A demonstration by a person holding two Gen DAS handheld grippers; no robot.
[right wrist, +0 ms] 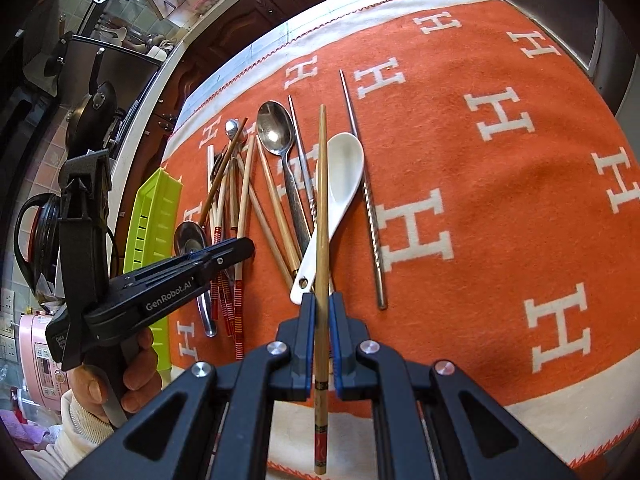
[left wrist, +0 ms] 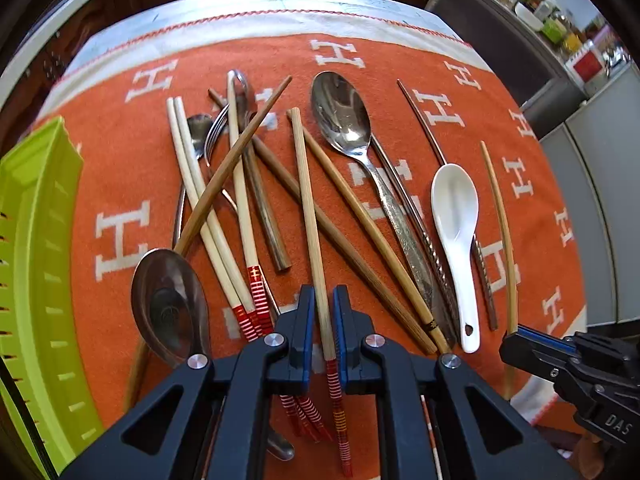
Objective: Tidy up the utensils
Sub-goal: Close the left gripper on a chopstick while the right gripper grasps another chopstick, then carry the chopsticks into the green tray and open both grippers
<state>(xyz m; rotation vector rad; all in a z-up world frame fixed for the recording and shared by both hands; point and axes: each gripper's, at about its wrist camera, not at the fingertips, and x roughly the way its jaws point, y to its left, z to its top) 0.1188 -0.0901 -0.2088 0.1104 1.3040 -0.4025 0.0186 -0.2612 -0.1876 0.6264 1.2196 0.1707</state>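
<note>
A pile of chopsticks, metal spoons [left wrist: 344,116], a fork and a white ceramic spoon [left wrist: 456,216] lies on the orange cloth [left wrist: 120,152]. My left gripper [left wrist: 323,300] is shut on a pale bamboo chopstick with a red-striped end [left wrist: 308,208], near its striped end. My right gripper [right wrist: 320,304] is shut on a brown bamboo chopstick [right wrist: 321,200] that reaches over the white spoon [right wrist: 340,176]. The left gripper also shows in the right wrist view [right wrist: 232,250], over the pile. A green slotted tray [left wrist: 36,260] stands at the left of the cloth.
A metal chopstick [right wrist: 370,208] lies alone right of the white spoon, with bare cloth [right wrist: 500,200] beyond it. The table's far edge meets dark wooden cabinets. A kitchen counter with pans [right wrist: 96,108] is far left.
</note>
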